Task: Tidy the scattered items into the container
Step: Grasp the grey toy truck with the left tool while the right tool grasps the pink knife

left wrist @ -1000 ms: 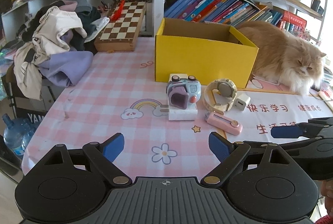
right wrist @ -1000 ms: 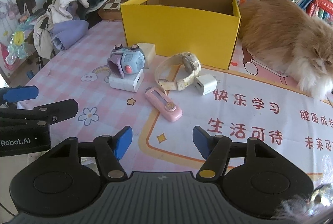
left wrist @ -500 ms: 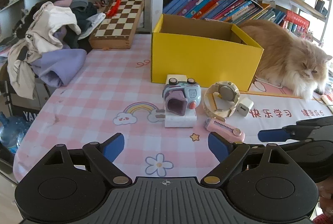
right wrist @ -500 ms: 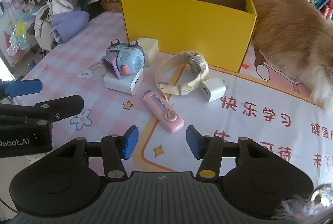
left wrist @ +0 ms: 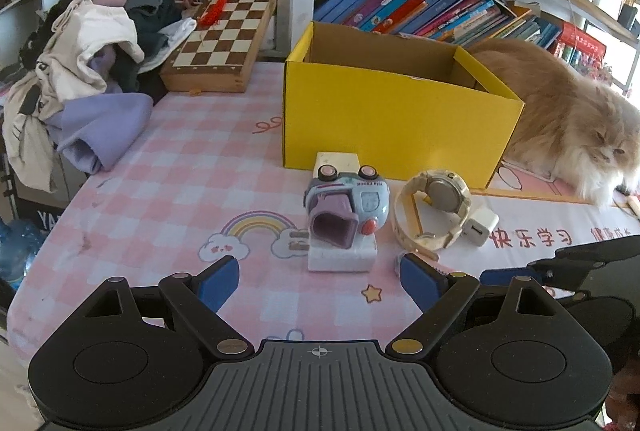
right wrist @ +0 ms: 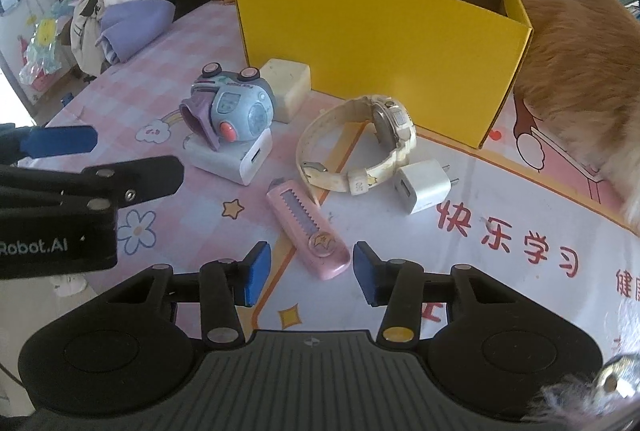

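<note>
A yellow cardboard box stands open at the back of the table. In front of it lie a blue-and-purple toy camera on a white charger block, a cream block, a cream wristwatch, a small white plug adapter and a pink utility knife. My right gripper is closing around the near end of the knife, with its pads still apart from it. My left gripper stands open just short of the toy camera.
An orange long-haired cat lies right of the box. A pile of clothes covers the table's left edge, and a chessboard sits behind it. Bookshelves line the back.
Both grippers have moved forward and lower toward the items. The right gripper's jaws have narrowed and now straddle the pink knife's near end. The left jaws stay wide.
</note>
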Demonstrator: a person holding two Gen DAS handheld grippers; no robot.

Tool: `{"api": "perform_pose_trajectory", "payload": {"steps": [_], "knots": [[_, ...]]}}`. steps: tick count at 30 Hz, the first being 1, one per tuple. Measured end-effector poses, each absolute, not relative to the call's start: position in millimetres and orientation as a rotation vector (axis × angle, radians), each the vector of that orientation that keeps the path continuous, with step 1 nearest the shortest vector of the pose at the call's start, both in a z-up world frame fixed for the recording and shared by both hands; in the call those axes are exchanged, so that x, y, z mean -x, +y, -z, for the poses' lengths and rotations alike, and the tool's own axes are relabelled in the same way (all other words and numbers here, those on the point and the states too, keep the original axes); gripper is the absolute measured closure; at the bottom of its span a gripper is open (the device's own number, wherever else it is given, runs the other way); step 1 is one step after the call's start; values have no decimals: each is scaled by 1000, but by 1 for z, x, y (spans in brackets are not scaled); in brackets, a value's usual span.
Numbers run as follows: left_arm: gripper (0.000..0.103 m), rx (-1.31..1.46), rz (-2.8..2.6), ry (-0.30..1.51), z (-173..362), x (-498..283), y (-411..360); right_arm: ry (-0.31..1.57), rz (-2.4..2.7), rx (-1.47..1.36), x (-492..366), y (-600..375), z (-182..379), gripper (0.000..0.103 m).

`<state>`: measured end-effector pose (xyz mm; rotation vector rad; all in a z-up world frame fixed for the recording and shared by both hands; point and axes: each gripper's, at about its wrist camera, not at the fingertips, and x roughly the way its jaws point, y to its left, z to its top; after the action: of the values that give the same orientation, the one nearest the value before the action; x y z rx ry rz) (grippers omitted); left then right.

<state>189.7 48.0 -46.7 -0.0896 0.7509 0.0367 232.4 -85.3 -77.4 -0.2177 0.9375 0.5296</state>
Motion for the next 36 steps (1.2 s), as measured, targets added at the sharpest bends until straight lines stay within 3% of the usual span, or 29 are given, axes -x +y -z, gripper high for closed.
{"api": "perform_pose_trajectory", "payload": {"steps": [22,29,32,36], "knots": [[15,30,-22,765,58,-245,33,929,-625,296,-256,-79,86,66],[25,34,-14,773,63,-256,30,917,-654,325,-255,-80,85,74],[40,29,-9,781,66,-257,30,918,-656,327,-255,-81,85,76],[40,36,-6,780,66,-255,32,928,-657,321,-254,-81,84,79]]}}
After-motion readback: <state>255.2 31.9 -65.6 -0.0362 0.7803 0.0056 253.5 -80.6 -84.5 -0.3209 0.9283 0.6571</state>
